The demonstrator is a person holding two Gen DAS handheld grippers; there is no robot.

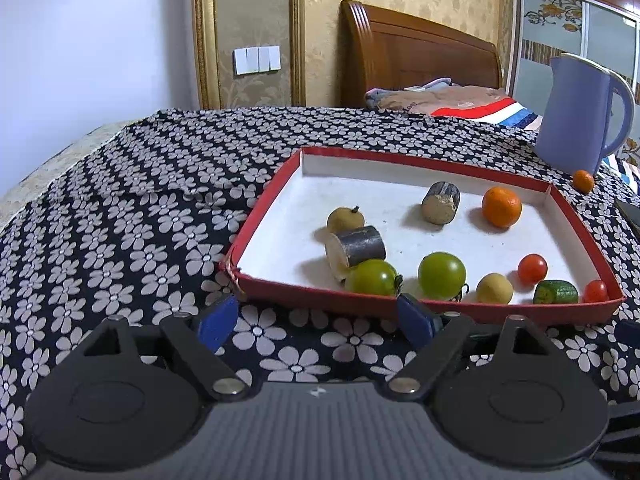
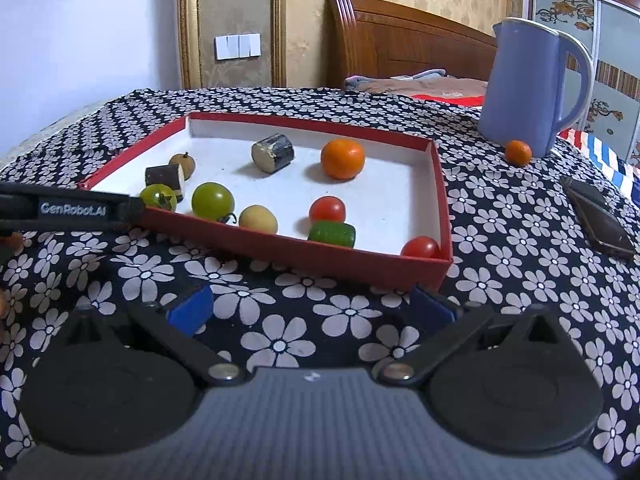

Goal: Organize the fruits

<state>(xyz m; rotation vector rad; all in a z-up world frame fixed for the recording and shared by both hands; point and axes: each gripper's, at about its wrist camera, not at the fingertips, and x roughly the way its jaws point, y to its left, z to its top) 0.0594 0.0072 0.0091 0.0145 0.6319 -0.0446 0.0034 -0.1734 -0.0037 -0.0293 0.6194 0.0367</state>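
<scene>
Red cardboard tray (image 2: 304, 256) blocks both tools, left tool (image 1: 316, 320) and right tool (image 2: 316, 308), jaws apart, empty; small mandarin (image 2: 518, 153) half tucked behind blue jug (image 2: 528, 92).

Oranges (image 2: 343, 159) two, green tomatoes (image 2: 212, 200) two, red tomatoes (image 2: 327, 209) two.

What I can't fully see

My left gripper (image 2: 132, 208) covers part of a green tomato (image 2: 158, 196); the tray wall (image 2: 360, 258) cuts off a red tomato (image 2: 420, 247). The phone (image 1: 630, 212) runs off the left view's edge, and the small orange (image 1: 583, 181) overlaps the jug's (image 1: 580, 120) base.
</scene>
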